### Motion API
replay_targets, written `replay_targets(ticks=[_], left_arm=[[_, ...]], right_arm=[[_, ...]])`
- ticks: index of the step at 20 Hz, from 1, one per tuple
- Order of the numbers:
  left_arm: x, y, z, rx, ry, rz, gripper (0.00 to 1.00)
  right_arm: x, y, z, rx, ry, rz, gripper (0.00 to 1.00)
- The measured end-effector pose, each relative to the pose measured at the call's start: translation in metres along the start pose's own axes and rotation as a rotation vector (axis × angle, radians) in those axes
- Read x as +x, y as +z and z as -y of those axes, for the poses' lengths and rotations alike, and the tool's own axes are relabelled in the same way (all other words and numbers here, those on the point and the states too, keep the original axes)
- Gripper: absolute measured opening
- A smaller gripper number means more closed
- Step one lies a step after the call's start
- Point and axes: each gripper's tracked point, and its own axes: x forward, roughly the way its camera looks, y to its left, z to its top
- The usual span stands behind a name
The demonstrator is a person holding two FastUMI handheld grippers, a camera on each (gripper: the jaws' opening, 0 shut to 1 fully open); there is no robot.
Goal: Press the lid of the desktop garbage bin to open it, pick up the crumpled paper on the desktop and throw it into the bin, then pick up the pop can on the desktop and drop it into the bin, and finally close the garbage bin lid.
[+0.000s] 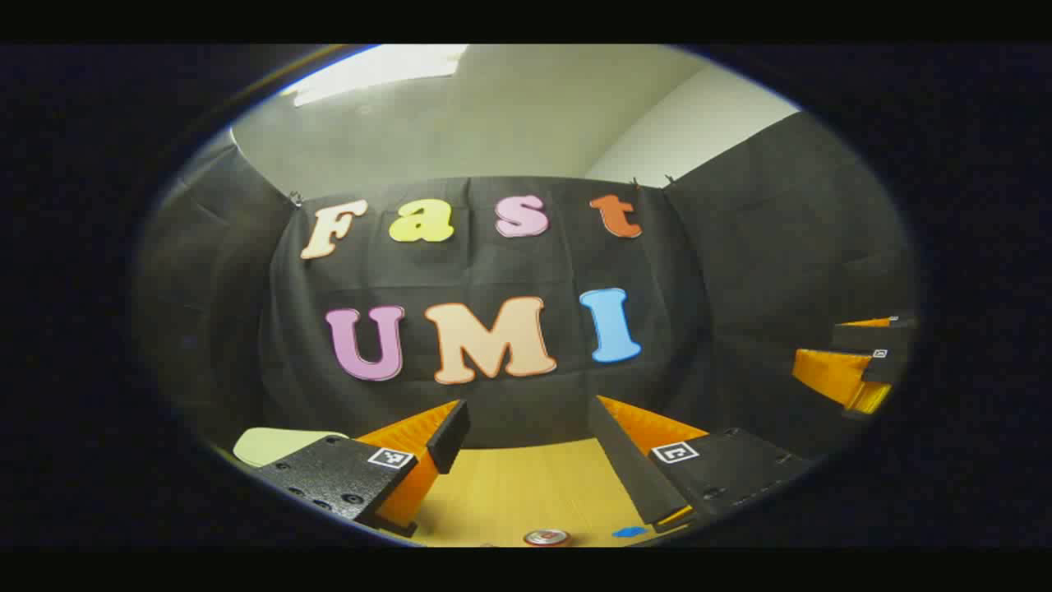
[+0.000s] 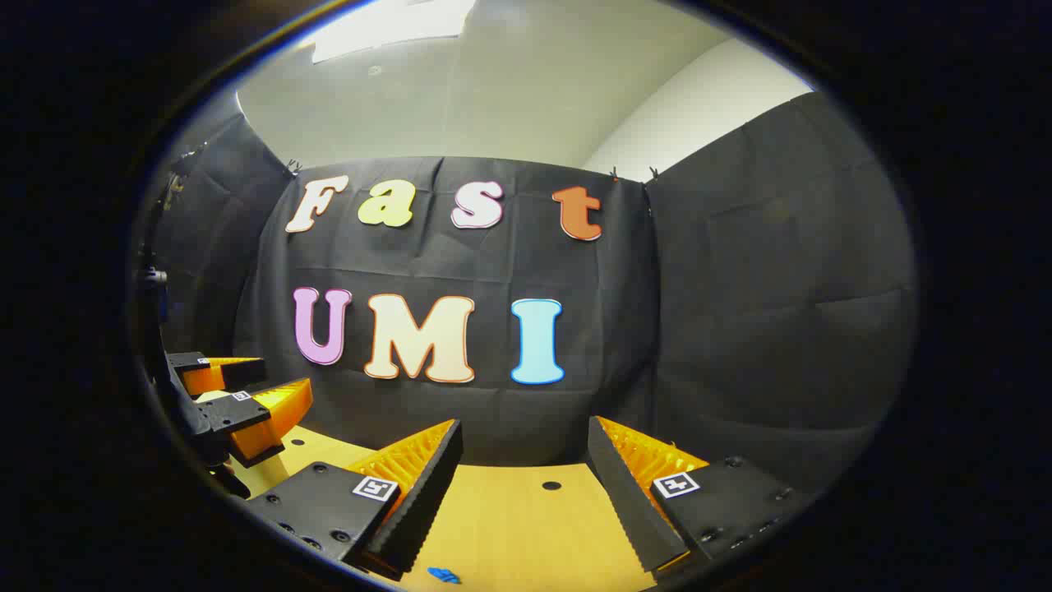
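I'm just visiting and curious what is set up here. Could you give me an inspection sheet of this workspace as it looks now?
Surface: wooden tabletop, with a small dark hole.
Job's things: pop can at the near edge, seen from above; pale rounded shape at left, possibly the bin lid, cannot tell.
Clutter: small blue scrap on the table.
Grippers: left tool open, holding nothing, above the table; right tool open, holding nothing.
Cables: nothing seen.
Surroundings: black cloth walls, pale ceiling with a light panel.
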Motion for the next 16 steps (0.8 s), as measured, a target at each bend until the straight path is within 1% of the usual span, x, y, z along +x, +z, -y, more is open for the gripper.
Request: replay_targets(ticks=[1, 3, 4, 7, 8, 11, 13, 14, 15, 16], left_arm=[[-0.003, -0.001, -0.006, -0.005, 0.005, 0.003, 0.89], [-0.006, 0.000, -0.016, -0.009, 0.006, 0.007, 0.89], [-0.008, 0.000, -0.022, -0.009, 0.010, 0.012, 0.89], [-0.010, 0.000, -0.040, -0.008, 0.035, 0.012, 0.89], [-0.011, 0.000, -0.045, -0.005, 0.041, 0.013, 0.89], [-0.014, 0.000, -0.064, 0.013, 0.074, 0.020, 0.89], [-0.016, -0.009, -0.073, 0.022, 0.096, -0.013, 0.89], [-0.017, -0.011, -0.078, 0.032, 0.108, -0.024, 0.89], [-0.017, -0.009, -0.082, 0.043, 0.120, -0.027, 0.89], [-0.019, -0.008, -0.087, 0.053, 0.137, -0.026, 0.89]], right_arm=[[-0.001, 0.003, -0.011, -0.004, 0.015, 0.006, 0.97], [-0.001, 0.009, -0.034, -0.002, 0.058, 0.023, 0.98], [0.001, 0.009, -0.040, -0.001, 0.065, 0.029, 0.99], [0.007, 0.005, -0.049, -0.007, 0.057, 0.012, 0.99], [0.007, 0.003, -0.056, -0.002, 0.067, 0.009, 0.98], [0.017, -0.003, -0.070, 0.016, 0.094, -0.003, 0.98], [0.024, -0.006, -0.078, 0.015, 0.112, -0.009, 0.98], [0.026, -0.005, -0.079, 0.019, 0.115, -0.008, 1.00], [0.028, -0.004, -0.082, 0.029, 0.124, -0.003, 1.00], [0.029, -0.003, -0.087, 0.040, 0.141, 0.003, 0.98]])
